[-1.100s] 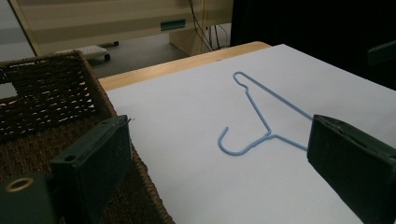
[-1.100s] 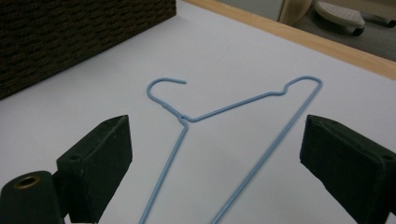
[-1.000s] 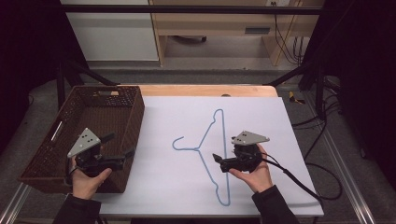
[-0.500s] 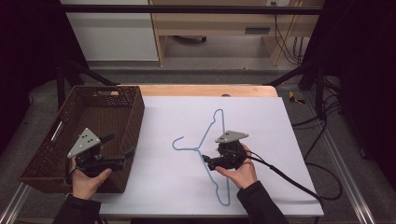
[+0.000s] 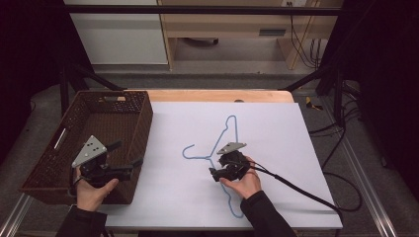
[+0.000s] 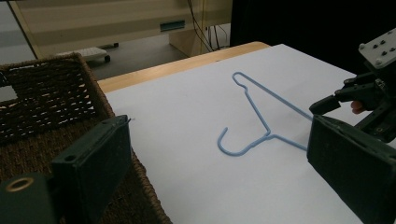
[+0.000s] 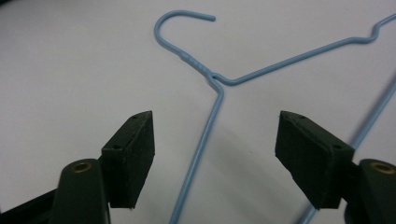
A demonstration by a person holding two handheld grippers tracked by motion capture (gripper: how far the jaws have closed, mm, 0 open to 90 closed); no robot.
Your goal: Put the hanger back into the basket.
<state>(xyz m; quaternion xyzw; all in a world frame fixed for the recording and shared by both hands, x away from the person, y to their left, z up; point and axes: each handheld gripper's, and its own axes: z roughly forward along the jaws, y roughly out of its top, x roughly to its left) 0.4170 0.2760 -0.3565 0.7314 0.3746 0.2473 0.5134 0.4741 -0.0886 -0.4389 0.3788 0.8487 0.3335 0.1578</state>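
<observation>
- My right gripper [image 5: 213,173] sits low over the blue wire hanger [image 5: 221,143], just below the spot where its hook meets the two arms.
- In the right gripper view the jaws stand apart on either side of one hanger arm [image 7: 205,135]. The wire runs up the gap between them and neither pad touches it. They have just been closing, with the wire between them but not gripped.
- The hanger lies flat on the white worktop [image 5: 276,133], hook end pointing toward the basket side and its long triangle stretching from the far middle of the sheet back toward my near edge.
- My left gripper [image 5: 136,165] hangs over the near right corner of the brown wicker basket [image 5: 64,148]. Its jaws are wide open with nothing between them, pointing across at the hanger.
- In the left gripper view I see the hanger's hook [image 6: 229,144] between my own jaws, and the right gripper at the far right.
- The basket stands at the left edge of the worktop, well apart from the hanger.
</observation>
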